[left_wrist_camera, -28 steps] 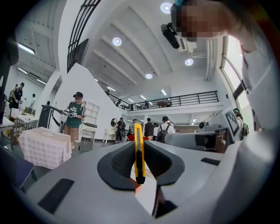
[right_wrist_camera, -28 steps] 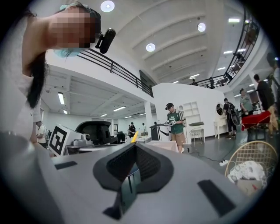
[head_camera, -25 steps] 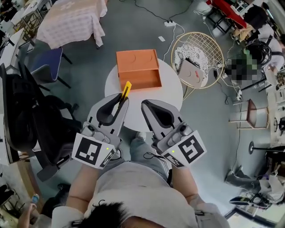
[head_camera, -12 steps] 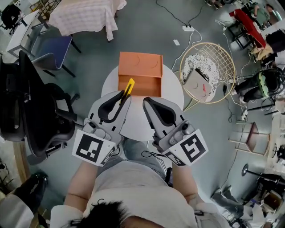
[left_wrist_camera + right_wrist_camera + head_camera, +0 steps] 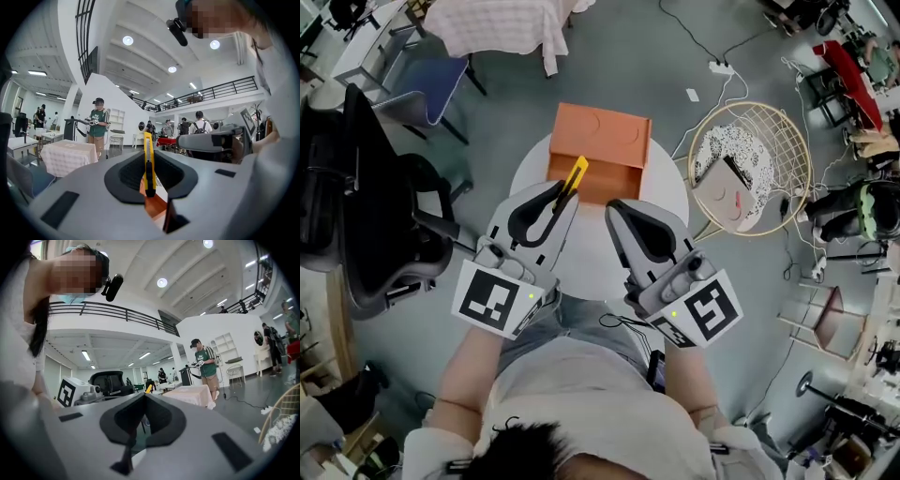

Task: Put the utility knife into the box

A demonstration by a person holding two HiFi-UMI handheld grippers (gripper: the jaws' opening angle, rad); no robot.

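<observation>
The open orange box (image 5: pixel 602 141) stands at the far side of a small round white table (image 5: pixel 591 246). My left gripper (image 5: pixel 560 194) is shut on the yellow utility knife (image 5: pixel 574 176), whose tip pokes forward over the box's near left part. In the left gripper view the knife (image 5: pixel 148 164) stands on edge between the jaws, with the orange box (image 5: pixel 152 207) below. My right gripper (image 5: pixel 615 208) hovers beside it over the table, shut with nothing in it. In the right gripper view the right gripper (image 5: pixel 143 398) shows the knife tip (image 5: pixel 148 388) beyond.
A black office chair (image 5: pixel 356 187) stands left of the table. A round wicker seat (image 5: pixel 750 169) with a cushion is at the right. A blue chair (image 5: pixel 441 89) and a cloth-covered table (image 5: pixel 506 23) are behind, and a power strip (image 5: pixel 722 67) with cables lies on the floor.
The head view has drifted, so the box and table sit a little right of before. Both grippers keep their places over the table, the left still holding the knife by the box.
</observation>
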